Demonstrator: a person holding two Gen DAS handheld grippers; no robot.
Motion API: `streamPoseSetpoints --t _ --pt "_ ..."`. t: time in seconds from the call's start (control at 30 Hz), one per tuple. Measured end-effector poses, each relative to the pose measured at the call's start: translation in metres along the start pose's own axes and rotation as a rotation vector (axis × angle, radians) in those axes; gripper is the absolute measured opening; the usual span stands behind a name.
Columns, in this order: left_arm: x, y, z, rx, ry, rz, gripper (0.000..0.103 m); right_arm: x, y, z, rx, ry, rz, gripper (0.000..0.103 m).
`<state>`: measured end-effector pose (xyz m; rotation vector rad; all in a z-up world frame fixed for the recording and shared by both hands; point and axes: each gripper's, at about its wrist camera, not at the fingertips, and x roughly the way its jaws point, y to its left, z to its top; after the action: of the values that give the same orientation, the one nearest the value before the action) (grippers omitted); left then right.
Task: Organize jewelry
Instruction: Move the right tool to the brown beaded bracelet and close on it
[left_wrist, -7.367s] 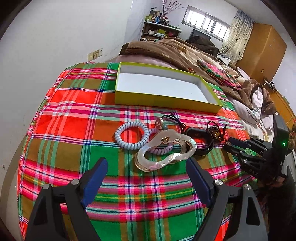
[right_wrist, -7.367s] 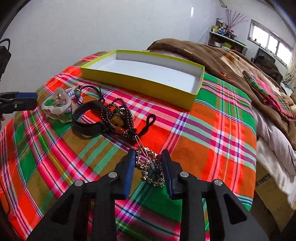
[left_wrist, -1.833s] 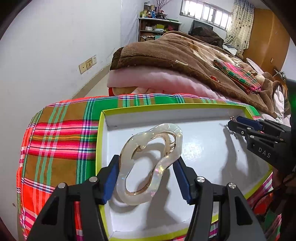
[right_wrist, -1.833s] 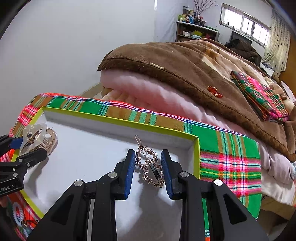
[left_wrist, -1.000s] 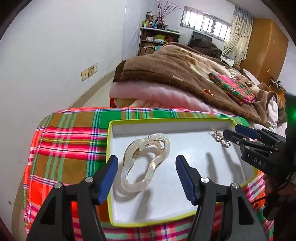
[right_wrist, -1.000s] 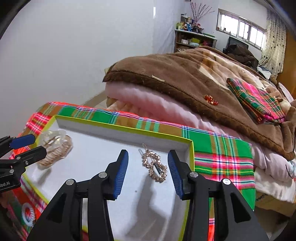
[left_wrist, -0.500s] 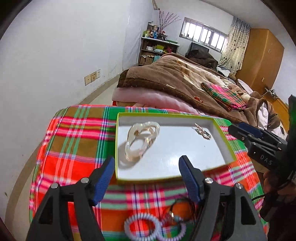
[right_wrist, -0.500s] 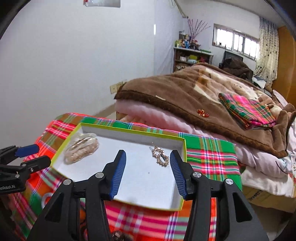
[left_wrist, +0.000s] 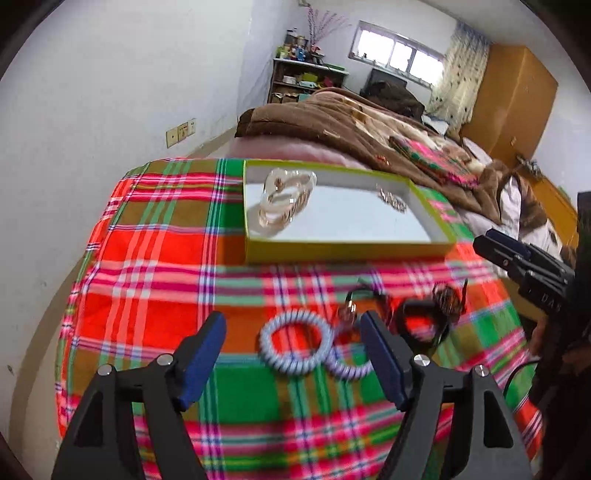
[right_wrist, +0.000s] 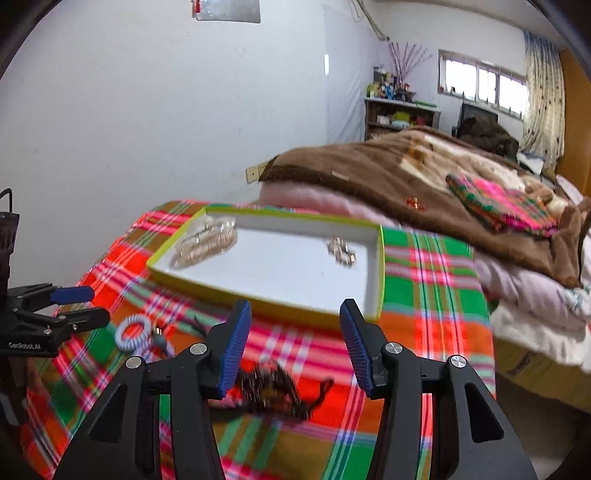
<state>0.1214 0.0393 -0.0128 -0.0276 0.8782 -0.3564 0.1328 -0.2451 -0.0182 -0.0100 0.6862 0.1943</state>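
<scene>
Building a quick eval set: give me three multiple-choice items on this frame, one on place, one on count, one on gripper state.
1. Where does the pearly hair claw lie?
A. in the yellow-green box, left part
B. on the plaid cloth beside the coil ties
C. on the brown blanket

2. How many items are in the box?
A. one
B. two
C. four

3. How do the left gripper and right gripper stand?
A. both shut on jewelry
B. left open, right shut
C. both open, empty

Answers:
1. A, it rests on the white floor near the left wall.
2. B, the claw and the rhinestone clip.
3. C, wide gaps, nothing between the fingers.
</scene>
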Motion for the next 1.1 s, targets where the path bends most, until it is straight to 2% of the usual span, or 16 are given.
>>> streamPoseSetpoints --t 0.27,0.4,0.63,0.9,0.97,1.1 --pt "-0.008 -0.004 -0.029 0.015 0.036 -0.069 0.078 0.009 -0.012 -0.033 0.059 0.082 0.082 0.051" --pt "-0.010 0.002 -0.036 -0.028 0.034 -0.121 0.078 0.018 -0.011 -0.041 0.066 0.113 0.092 0.051" --pt "-0.007 0.010 -0.045 -0.082 0.065 -0.096 0.078 0.032 -0.014 -0.048 0.090 0.141 0.114 0.051" --pt "-0.003 0.007 -0.047 -0.077 0.083 -0.071 0.078 0.033 -0.014 -0.050 0.091 0.152 0.168 0.051" --pt "-0.002 0.005 -0.047 -0.073 0.086 -0.071 0.078 0.032 -0.012 -0.050 0.087 0.150 0.174 0.039" --pt "-0.003 0.002 -0.047 -0.068 0.088 -0.065 0.078 0.028 -0.009 -0.051 0.049 0.146 0.168 0.034"
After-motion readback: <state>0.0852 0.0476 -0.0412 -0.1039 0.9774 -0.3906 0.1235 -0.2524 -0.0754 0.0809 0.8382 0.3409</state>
